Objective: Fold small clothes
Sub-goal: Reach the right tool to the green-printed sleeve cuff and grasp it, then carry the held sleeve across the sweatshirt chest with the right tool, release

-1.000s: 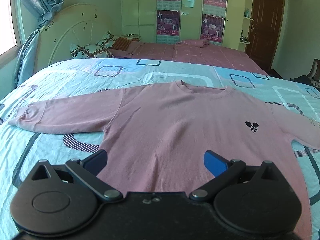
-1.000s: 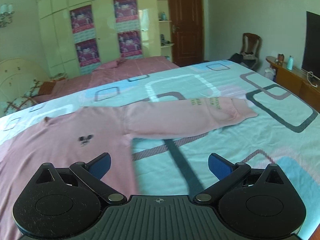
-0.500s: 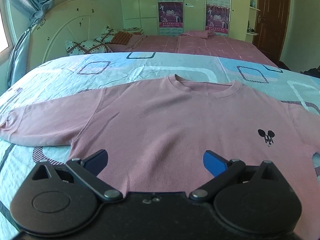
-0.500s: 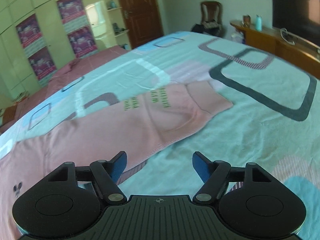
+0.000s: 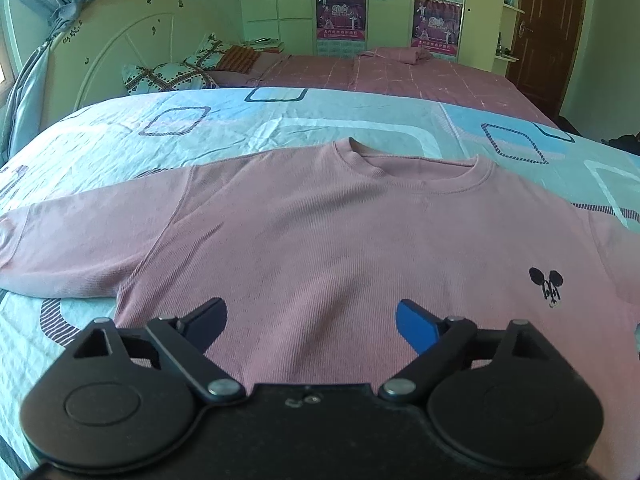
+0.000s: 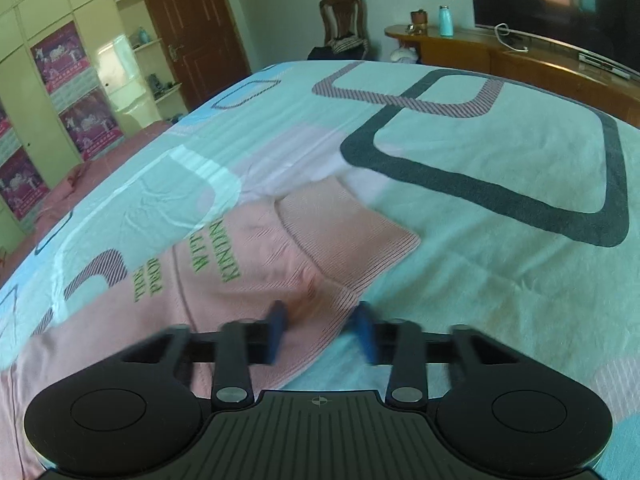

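Note:
A pink long-sleeved sweater (image 5: 340, 240) with a small black mouse logo (image 5: 546, 284) lies face up and spread flat on the bedspread (image 5: 320, 120). My left gripper (image 5: 311, 322) hovers over its lower body. Its jaws are wide apart and closing slightly, and they pinch nothing. In the right wrist view, the sweater's sleeve (image 6: 256, 264) carries green lettering and ends in a ribbed cuff (image 6: 344, 236). My right gripper (image 6: 320, 330) sits low at the sleeve's near edge by the cuff. Its jaws are closing, with a narrow gap left and sleeve fabric between them.
A second bed with a pink cover (image 5: 400, 72) and pillows (image 5: 168, 76) stands behind, before a wardrobe with posters (image 5: 340, 12). To the right are a wooden sideboard (image 6: 520, 56) under a television, a chair (image 6: 344, 20) and a brown door (image 6: 192, 24).
The left gripper has slid right along the sweater's body and come lower. The right gripper has swung out to the sleeve end, dropped close to the cuff, and its jaws have narrowed greatly.

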A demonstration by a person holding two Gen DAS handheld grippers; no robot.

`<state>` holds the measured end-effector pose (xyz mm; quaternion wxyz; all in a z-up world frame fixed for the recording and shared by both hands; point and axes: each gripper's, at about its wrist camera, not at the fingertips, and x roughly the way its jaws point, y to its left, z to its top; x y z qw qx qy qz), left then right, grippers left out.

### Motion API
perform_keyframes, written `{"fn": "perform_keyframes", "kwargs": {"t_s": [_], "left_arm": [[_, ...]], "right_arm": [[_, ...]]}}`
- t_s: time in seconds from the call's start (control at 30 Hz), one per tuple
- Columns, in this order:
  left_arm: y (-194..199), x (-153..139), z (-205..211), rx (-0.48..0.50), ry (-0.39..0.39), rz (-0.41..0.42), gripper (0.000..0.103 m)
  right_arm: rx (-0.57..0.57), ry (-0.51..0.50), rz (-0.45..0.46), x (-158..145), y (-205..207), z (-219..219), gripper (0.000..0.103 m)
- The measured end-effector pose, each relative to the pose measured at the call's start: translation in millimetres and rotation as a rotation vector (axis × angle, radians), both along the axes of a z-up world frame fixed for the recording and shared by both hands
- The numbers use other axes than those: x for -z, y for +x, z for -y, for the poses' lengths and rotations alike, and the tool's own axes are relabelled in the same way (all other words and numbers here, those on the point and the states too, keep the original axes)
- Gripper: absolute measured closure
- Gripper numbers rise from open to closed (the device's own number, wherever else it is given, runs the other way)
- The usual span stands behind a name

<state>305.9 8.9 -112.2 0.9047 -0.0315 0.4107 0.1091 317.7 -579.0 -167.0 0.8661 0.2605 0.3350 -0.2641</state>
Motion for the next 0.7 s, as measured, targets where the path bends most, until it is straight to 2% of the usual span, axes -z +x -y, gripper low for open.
{"fn": "perform_keyframes", "kwargs": {"t_s": [0.1, 0.23, 0.33, 0.47, 0.7], "left_arm": [[2.0, -2.5, -3.3, 0.009, -0.007, 0.004, 0.015], [6.7, -5.1, -8.1, 0.020, -0.024, -0.001, 0.018], [7.5, -8.6, -17.5, 0.024, -0.078, 0.026, 0.018], [8.3, -12.0, -31.6, 0.026, -0.112, 0.041, 0.018], [15.0, -13.5, -67.5, 0.065, -0.160, 0.066, 0.018]], "right_arm": [[0.015, 0.029, 0.025, -1.8, -2.5, 5.4, 0.095], [-0.034, 0.006, 0.080, -20.7, 0.1, -11.1, 0.098], [-0.122, -0.027, 0.142, -43.4, 6.3, -44.9, 0.098], [-0.293, -0.036, 0.219, -67.6, 22.0, -115.9, 0.100], [-0.685, 0.008, 0.284, -81.1, 37.7, -293.5, 0.100]]}}
